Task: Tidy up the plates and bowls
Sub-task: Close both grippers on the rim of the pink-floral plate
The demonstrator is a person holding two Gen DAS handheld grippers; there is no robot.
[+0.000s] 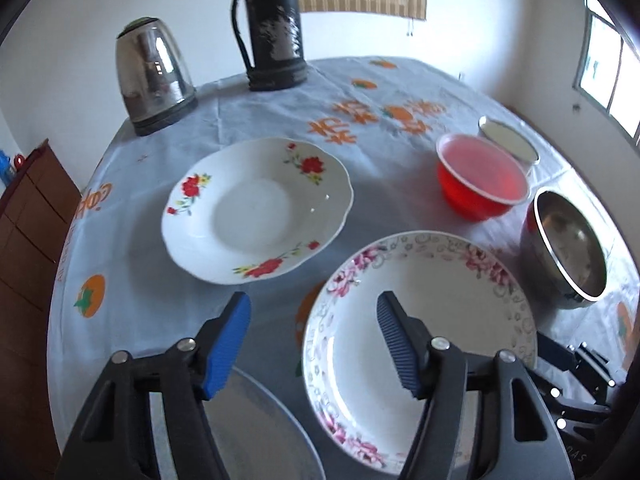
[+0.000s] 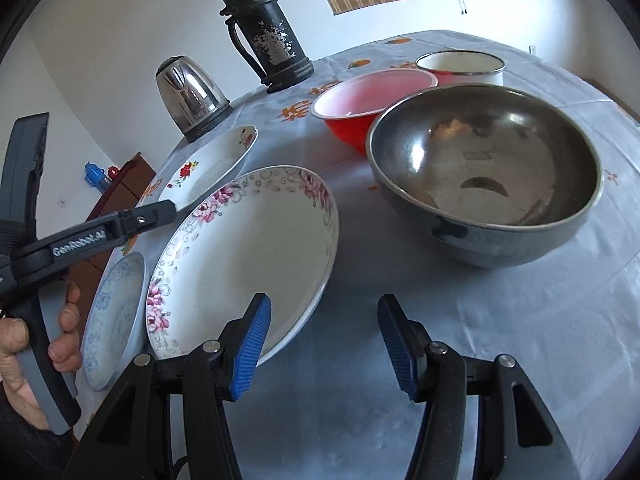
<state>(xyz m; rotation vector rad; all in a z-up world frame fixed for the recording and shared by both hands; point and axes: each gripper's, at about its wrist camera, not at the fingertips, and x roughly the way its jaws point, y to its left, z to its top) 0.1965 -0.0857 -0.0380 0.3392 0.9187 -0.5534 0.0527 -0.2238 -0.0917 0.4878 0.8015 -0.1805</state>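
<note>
A pink-flowered plate (image 1: pixel 420 340) (image 2: pixel 240 256) lies near the table's front. A red-flowered plate (image 1: pixel 256 208) (image 2: pixel 212 164) lies behind it to the left. A blue-patterned plate (image 2: pixel 114 320) (image 1: pixel 248 432) lies at the front left edge. A red bowl (image 1: pixel 480 180) (image 2: pixel 368 104), a white enamel bowl (image 1: pixel 508 140) (image 2: pixel 460 66) and a steel bowl (image 1: pixel 564 240) (image 2: pixel 484 172) stand on the right. My left gripper (image 1: pixel 314 344) is open above the gap between the plates, its right finger over the pink-flowered plate. My right gripper (image 2: pixel 324 346) is open and empty, its left finger at the pink-flowered plate's near rim.
A steel kettle (image 1: pixel 152 80) (image 2: pixel 188 92) and a black thermos (image 1: pixel 272 28) (image 2: pixel 264 36) stand at the table's far left. A wooden cabinet (image 1: pixel 28 220) is beside the table on the left. The table wears a blue-grey printed cloth (image 1: pixel 140 312) (image 2: pixel 500 340).
</note>
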